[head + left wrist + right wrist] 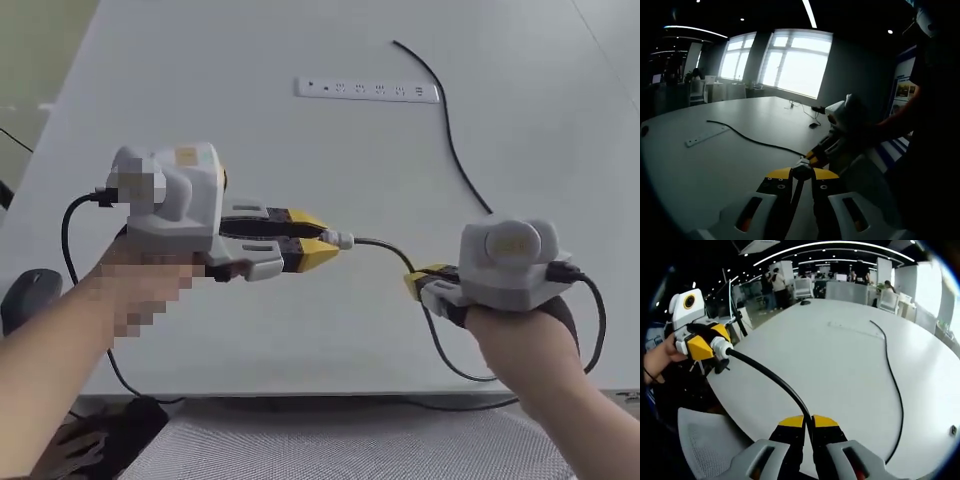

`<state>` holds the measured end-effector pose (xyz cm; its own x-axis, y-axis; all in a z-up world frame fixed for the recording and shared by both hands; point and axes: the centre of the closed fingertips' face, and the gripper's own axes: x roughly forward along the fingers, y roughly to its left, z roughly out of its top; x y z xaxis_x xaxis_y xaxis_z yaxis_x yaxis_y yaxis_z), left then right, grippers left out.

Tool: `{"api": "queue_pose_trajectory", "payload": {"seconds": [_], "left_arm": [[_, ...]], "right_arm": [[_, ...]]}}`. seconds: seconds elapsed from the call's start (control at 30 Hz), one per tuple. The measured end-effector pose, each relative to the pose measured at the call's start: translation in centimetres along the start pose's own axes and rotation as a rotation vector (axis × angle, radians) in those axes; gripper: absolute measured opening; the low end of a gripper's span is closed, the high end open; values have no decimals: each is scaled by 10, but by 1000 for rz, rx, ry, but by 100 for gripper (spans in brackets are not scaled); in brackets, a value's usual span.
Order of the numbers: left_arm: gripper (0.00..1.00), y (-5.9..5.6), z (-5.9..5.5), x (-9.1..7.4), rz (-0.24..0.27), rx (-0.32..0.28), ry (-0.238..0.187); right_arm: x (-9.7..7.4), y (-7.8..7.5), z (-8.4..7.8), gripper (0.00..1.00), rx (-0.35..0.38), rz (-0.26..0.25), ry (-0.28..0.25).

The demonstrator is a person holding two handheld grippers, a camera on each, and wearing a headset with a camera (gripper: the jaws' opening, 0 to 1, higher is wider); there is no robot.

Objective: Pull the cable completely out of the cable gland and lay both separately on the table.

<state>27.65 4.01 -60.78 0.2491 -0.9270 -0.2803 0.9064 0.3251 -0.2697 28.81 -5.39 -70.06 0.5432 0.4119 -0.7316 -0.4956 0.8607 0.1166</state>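
Note:
My left gripper (325, 242) is shut on a white cable gland (340, 239), held above the table's near edge; the gland (802, 169) sits between its yellow tips. A black cable (385, 246) runs from the gland to my right gripper (418, 282), which is shut on it. In the right gripper view the cable (771, 375) arcs from the yellow tips (808, 421) up to the gland (721, 347) in the left gripper (715, 347). The cable's free end hangs in a loop (450, 355) below the right hand.
A white power strip (367, 90) lies at the far middle of the white table (250, 110), with its black cord (450, 130) trailing toward the right. A dark mouse (28, 298) rests at the left edge. A mesh chair seat (340, 445) is below the table edge.

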Motion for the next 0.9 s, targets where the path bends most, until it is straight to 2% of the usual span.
{"api": "queue_pose_trajectory", "payload": {"seconds": [0.37,0.47,0.67,0.8,0.9], "left_arm": [[15,2,1,0,3,-3,-1],[15,3,1,-1,7,-4,-4],[15,7,3,-3,19,-11,-11],[15,9,2,-4,29,-13,-5],[15,10,2,-5,33,-15,-7]], "right_arm": [[-1,0,0,0,0,11,-18],[-3,1,2,1,-62,11,-35],[-5,2,7,2,-80,10,-55],[-8,9,14,10,-116,25,-66],[-17,19,25,14,-177,44,-91]]}}
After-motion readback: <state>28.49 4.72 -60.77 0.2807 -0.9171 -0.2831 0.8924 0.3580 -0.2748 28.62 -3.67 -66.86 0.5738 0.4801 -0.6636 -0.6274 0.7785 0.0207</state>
